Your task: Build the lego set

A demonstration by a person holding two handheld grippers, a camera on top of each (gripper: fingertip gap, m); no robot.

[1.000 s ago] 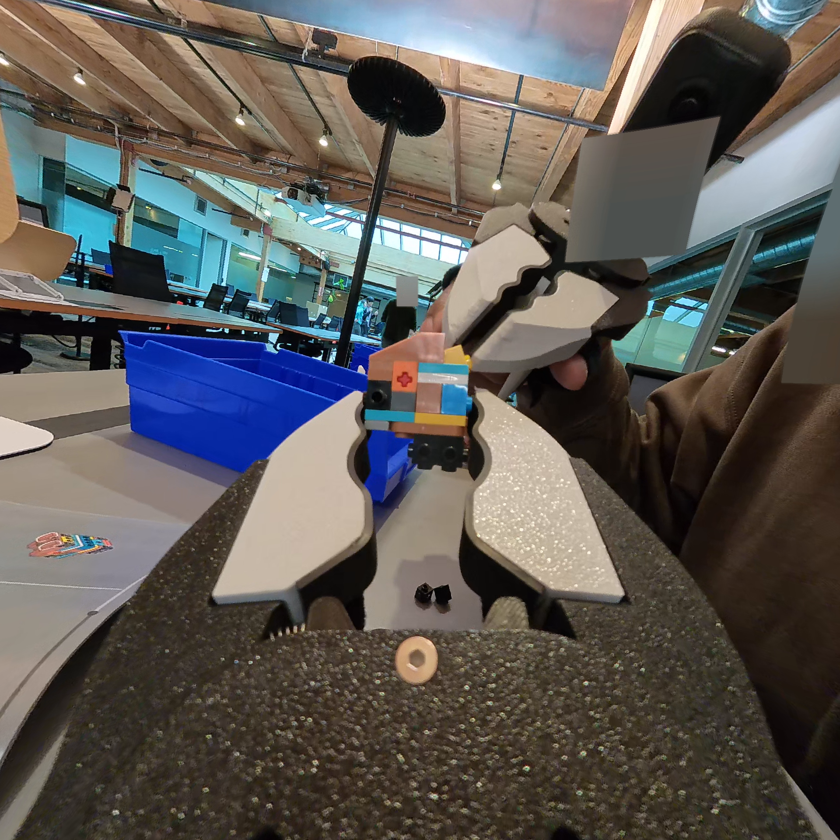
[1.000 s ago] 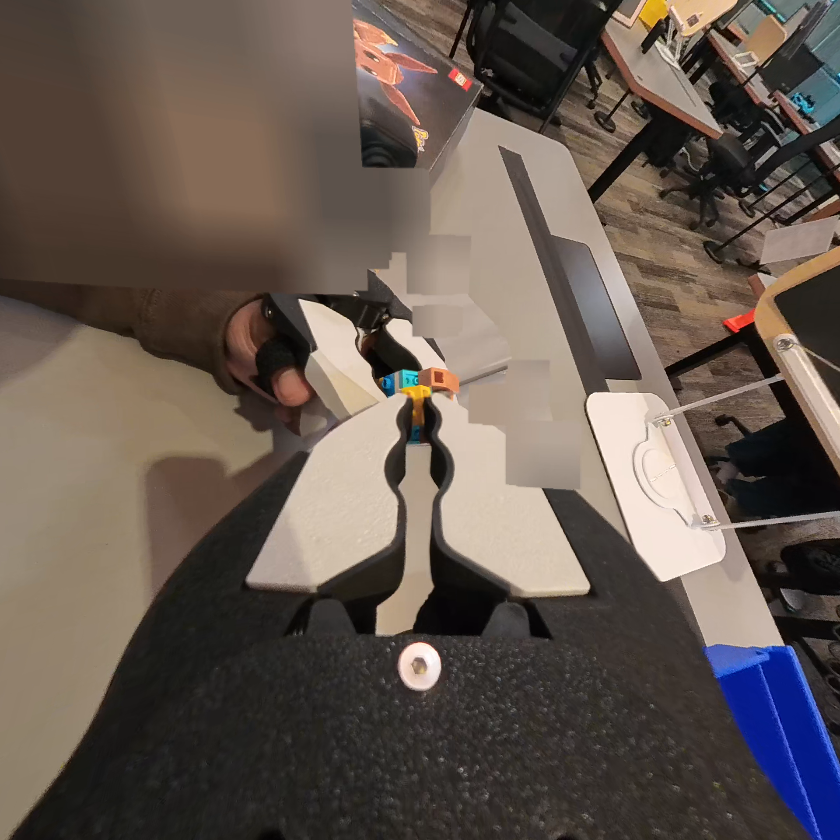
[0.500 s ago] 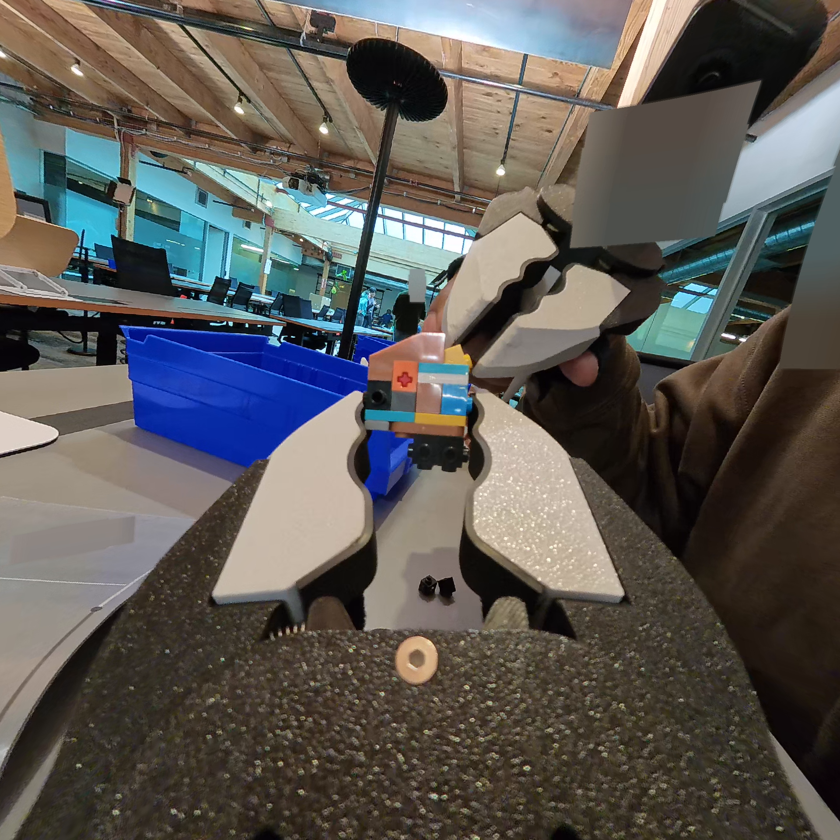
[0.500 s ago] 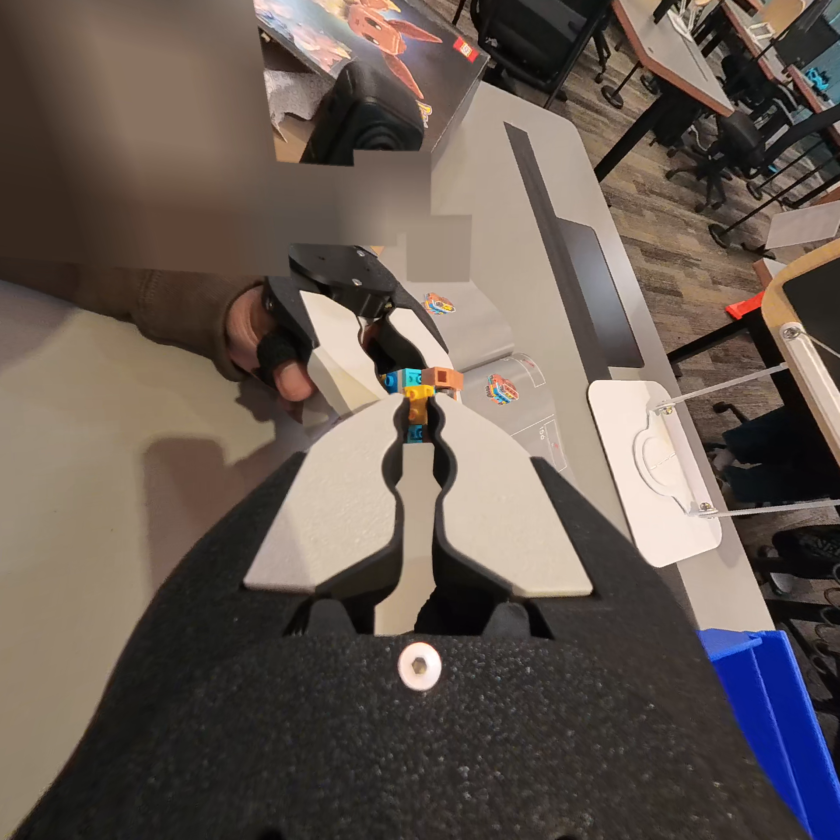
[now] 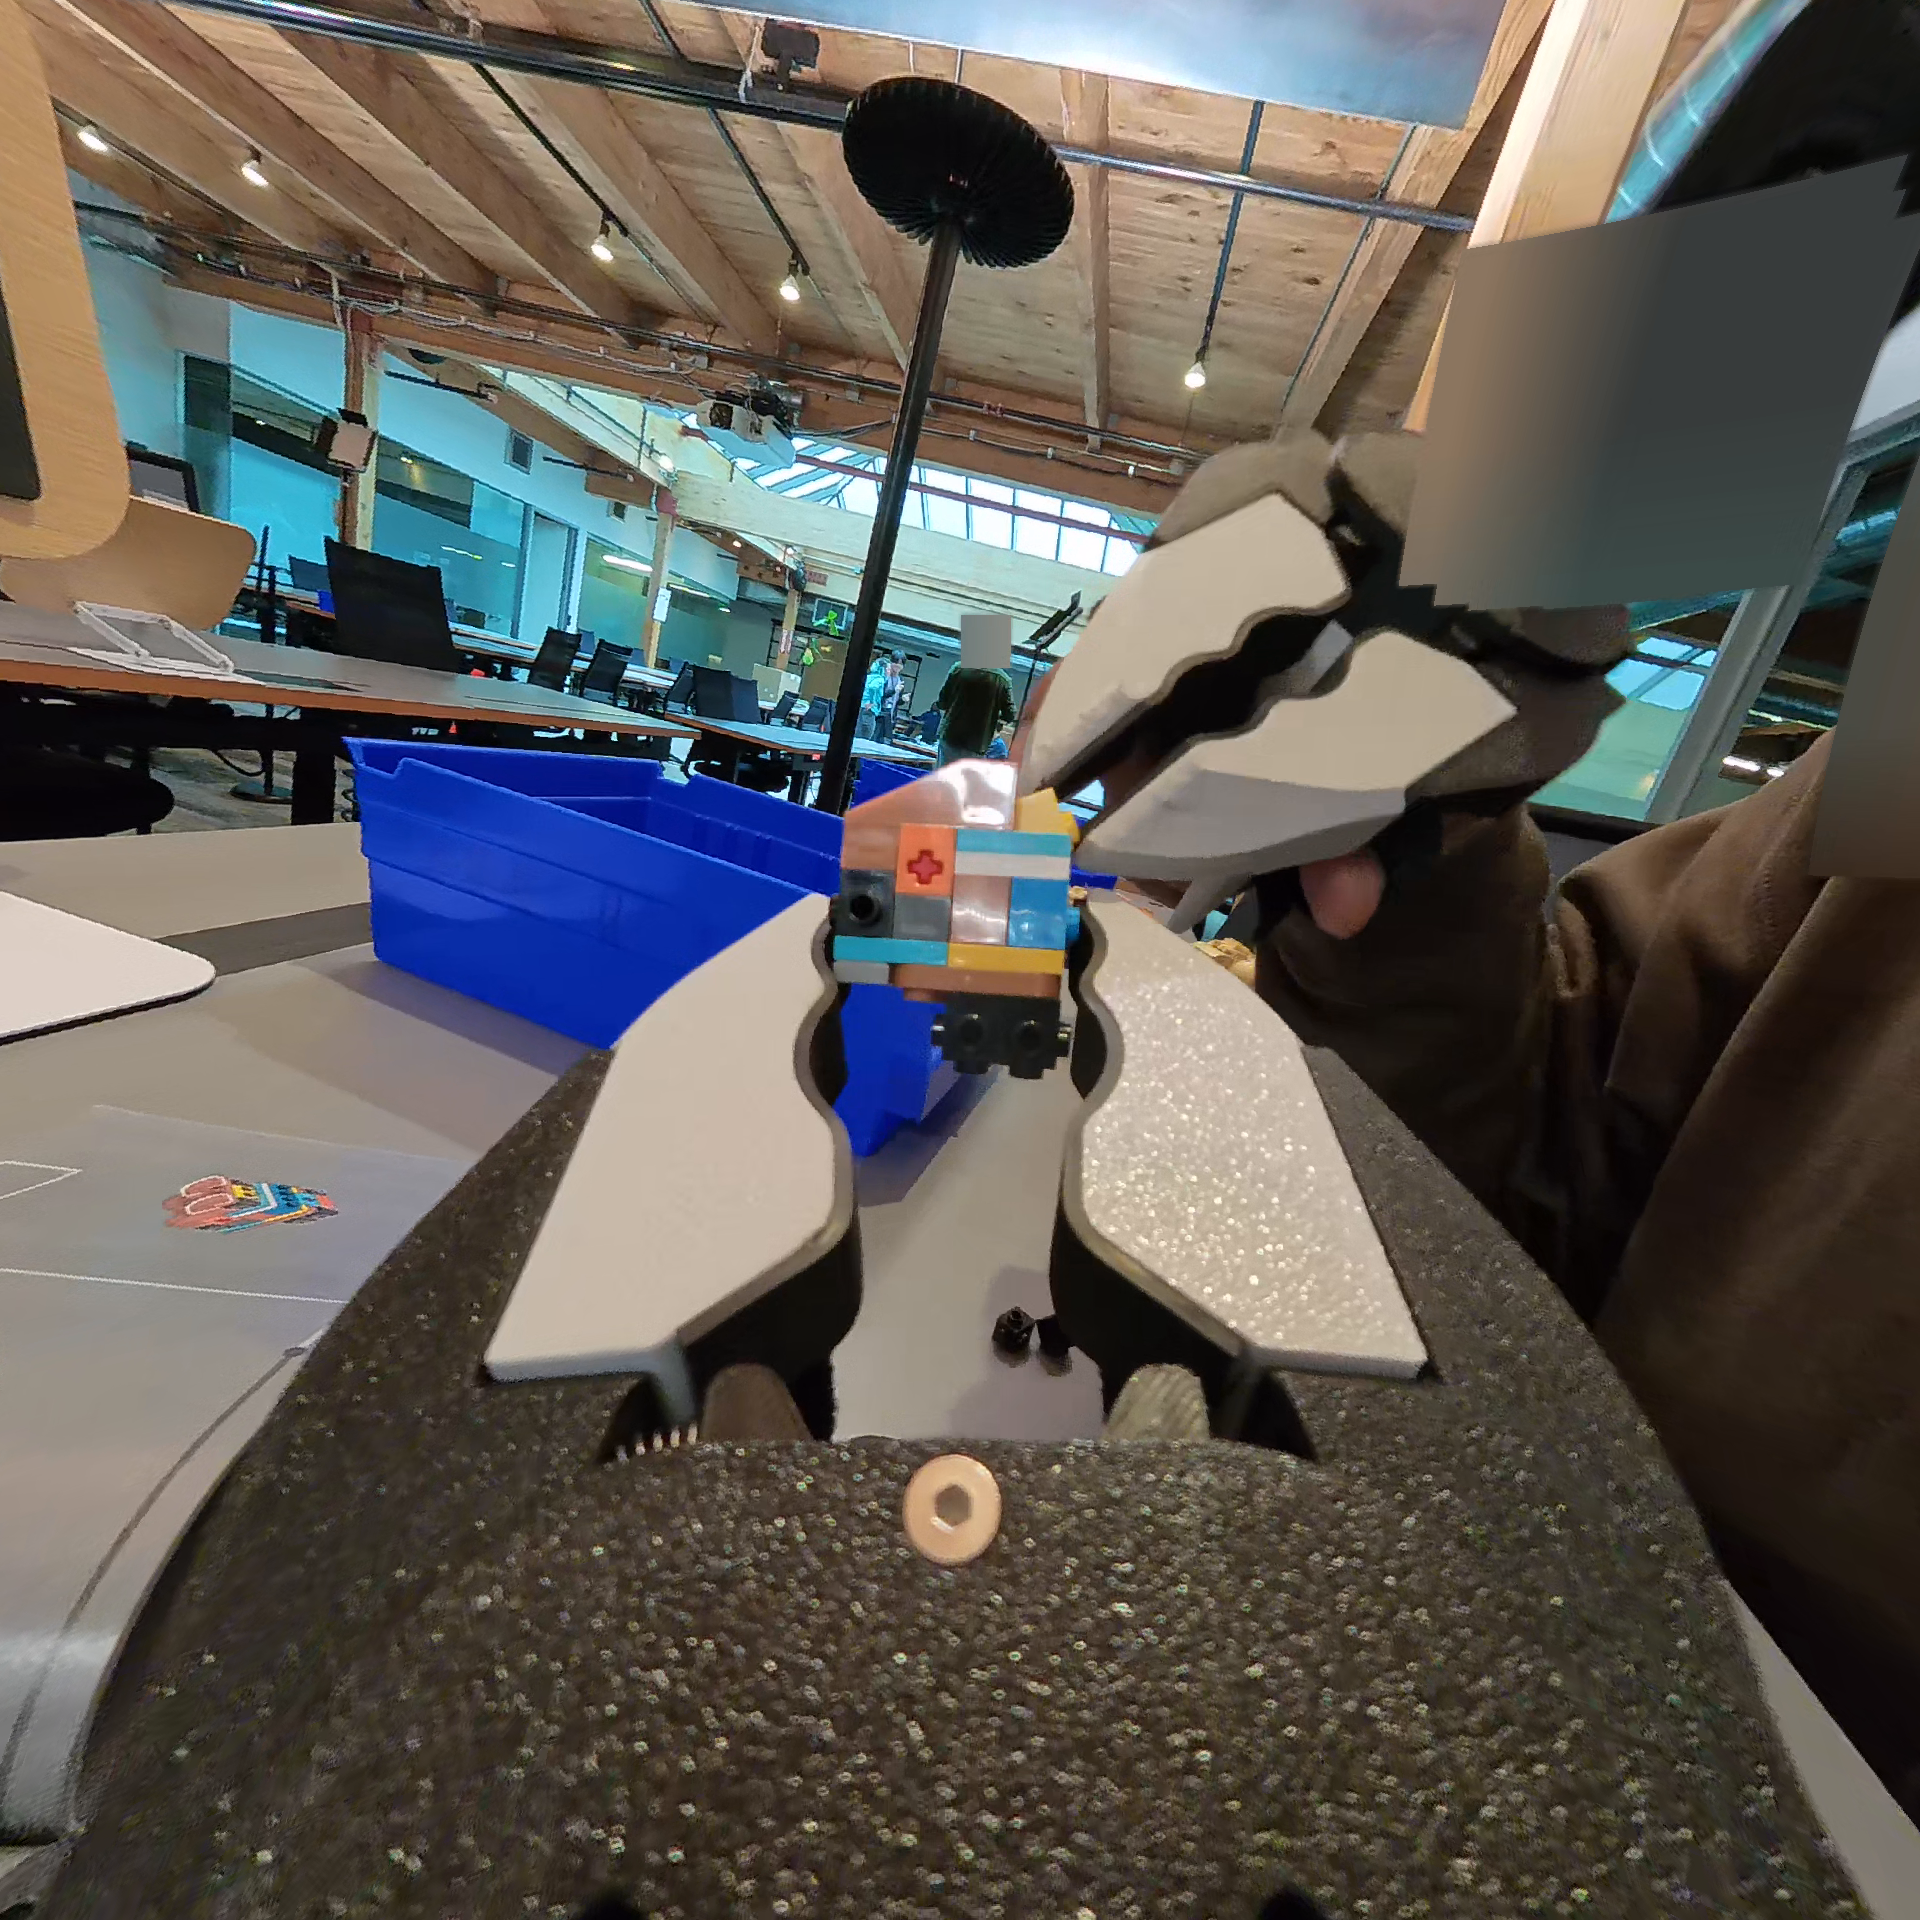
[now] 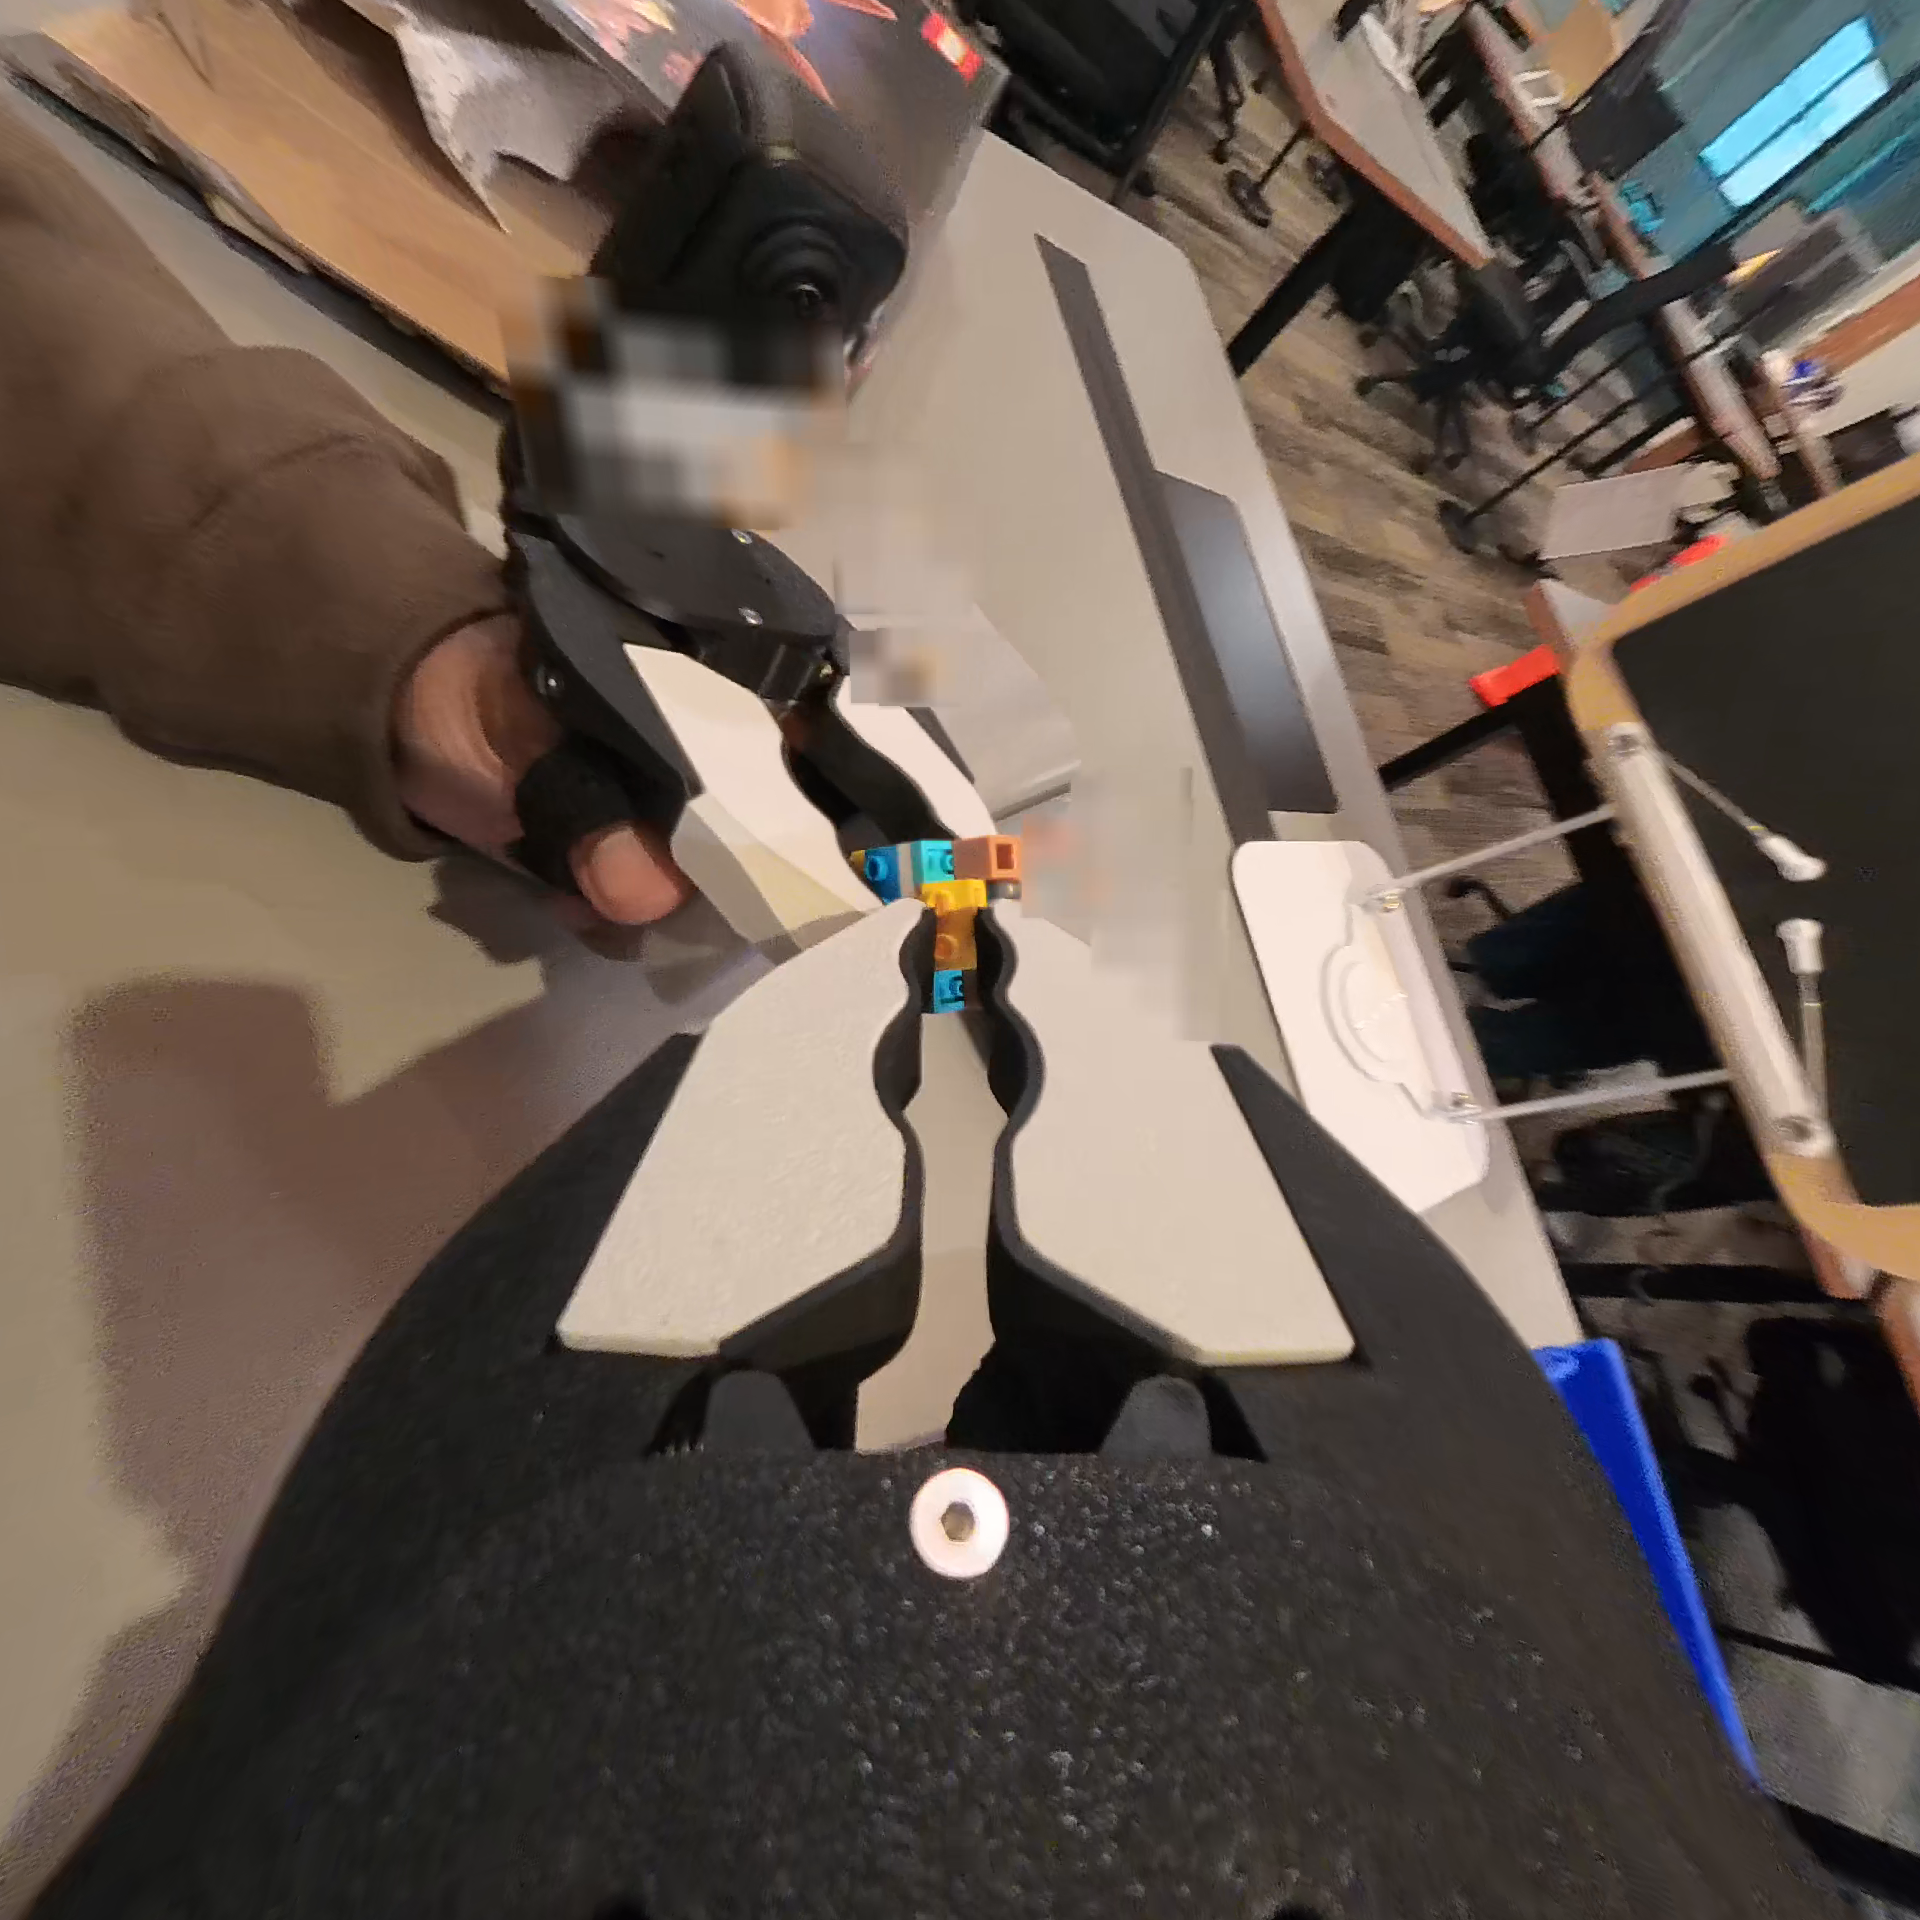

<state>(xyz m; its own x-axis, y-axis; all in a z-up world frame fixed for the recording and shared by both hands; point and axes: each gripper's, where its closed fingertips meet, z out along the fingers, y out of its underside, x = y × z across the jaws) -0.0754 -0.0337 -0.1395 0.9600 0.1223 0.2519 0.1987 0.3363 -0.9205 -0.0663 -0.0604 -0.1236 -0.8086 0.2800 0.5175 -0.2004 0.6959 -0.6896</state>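
Open-plan office, grey table (image 5: 312,1049). Left gripper (image 5: 951,940) clamps the lego build (image 5: 951,899) mid-air, above the table's near edge. Right gripper (image 6: 951,935) is clenched on a small yellow-and-blue piece (image 6: 951,961), pressed against the build's side.

Risks, my read: push off-axis and the build twists out of the left jaws, or bricks pop off. Two tiny black parts (image 5: 1023,1330) lie loose below.

Blue bin (image 5: 582,873) sits mid-table; contents not visible.

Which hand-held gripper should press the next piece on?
Probably right. The left hand-held gripper already clamps the lego build, acting as a steady holder, while the right hand-held gripper pinches the yellow-and-blue piece against it.
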